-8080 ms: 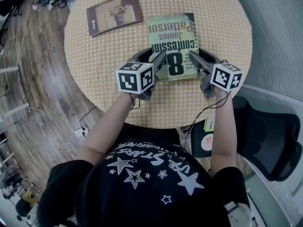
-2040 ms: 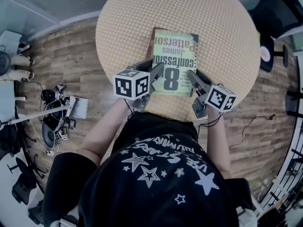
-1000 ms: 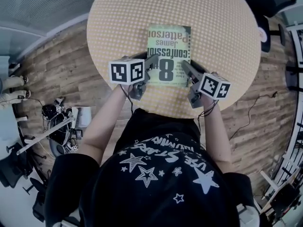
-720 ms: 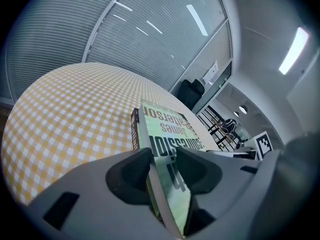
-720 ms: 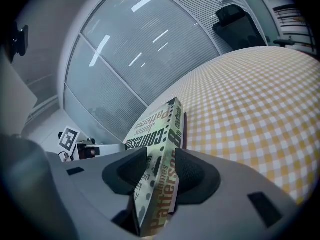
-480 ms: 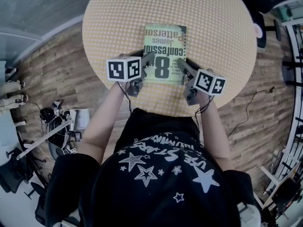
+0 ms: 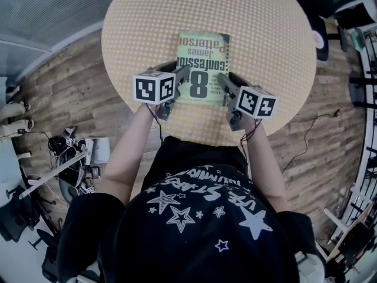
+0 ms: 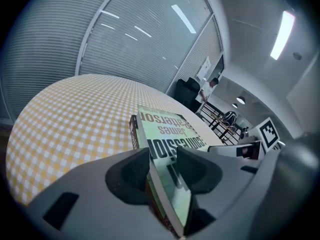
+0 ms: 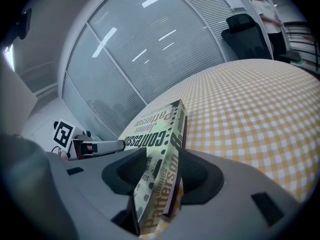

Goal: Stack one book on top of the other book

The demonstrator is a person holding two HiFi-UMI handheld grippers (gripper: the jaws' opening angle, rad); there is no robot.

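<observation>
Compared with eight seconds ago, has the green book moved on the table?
Yes. The green book went left and away from the person across the table, and now lies on the brown book, which it lay beside before.

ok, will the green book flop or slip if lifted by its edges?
Likely stiff: the green book spans flat between left gripper and right gripper. Its shiny cover could slip. The thick spine suggests some heft.

The person wears a black short-sleeved T-shirt (image 7: 194,229) with white stars. The left gripper (image 7: 184,71) and the right gripper (image 7: 222,79) are grey. Behind each one's jaws sits a white cube (image 7: 154,87) with black square markers, and a thin black cable (image 7: 160,130) trails behind.
</observation>
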